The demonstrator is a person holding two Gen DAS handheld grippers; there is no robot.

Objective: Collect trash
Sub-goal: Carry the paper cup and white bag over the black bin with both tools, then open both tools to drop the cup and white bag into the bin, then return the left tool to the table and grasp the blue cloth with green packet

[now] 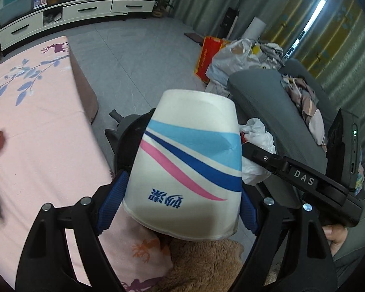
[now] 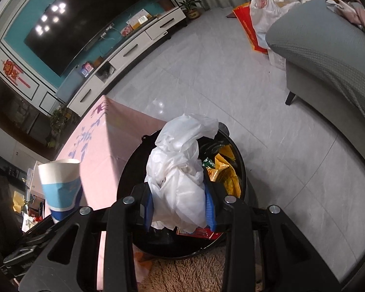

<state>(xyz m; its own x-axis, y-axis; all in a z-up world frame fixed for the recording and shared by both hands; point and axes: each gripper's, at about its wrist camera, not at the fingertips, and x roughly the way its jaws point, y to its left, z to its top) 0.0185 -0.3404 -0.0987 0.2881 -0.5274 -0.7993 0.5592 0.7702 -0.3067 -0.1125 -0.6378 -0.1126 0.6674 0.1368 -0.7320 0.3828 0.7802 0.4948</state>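
A white paper cup (image 1: 187, 165) with blue and pink stripes sits upside down between the blue pads of my left gripper (image 1: 182, 189), which is shut on it, above the edge of the pink table. In the right wrist view my right gripper (image 2: 180, 209) is shut on a crumpled white plastic bag (image 2: 180, 170), held directly over the open black trash bin (image 2: 182, 247). Yellow and green snack wrappers (image 2: 221, 168) lie inside the bin. The cup (image 2: 60, 185) shows at the left of that view. The right gripper's black body (image 1: 292, 177) and its bag (image 1: 255, 141) appear just right of the cup.
A low table with a pink flowered cloth (image 1: 36, 121) stands left of the bin. A grey sofa (image 2: 328, 48) is on the right, with shopping bags (image 1: 231, 58) on the floor beyond it. A brown fluffy fabric (image 1: 206, 262) lies below the grippers. Grey tiled floor (image 2: 206, 73) stretches toward the TV cabinet (image 1: 85, 12).
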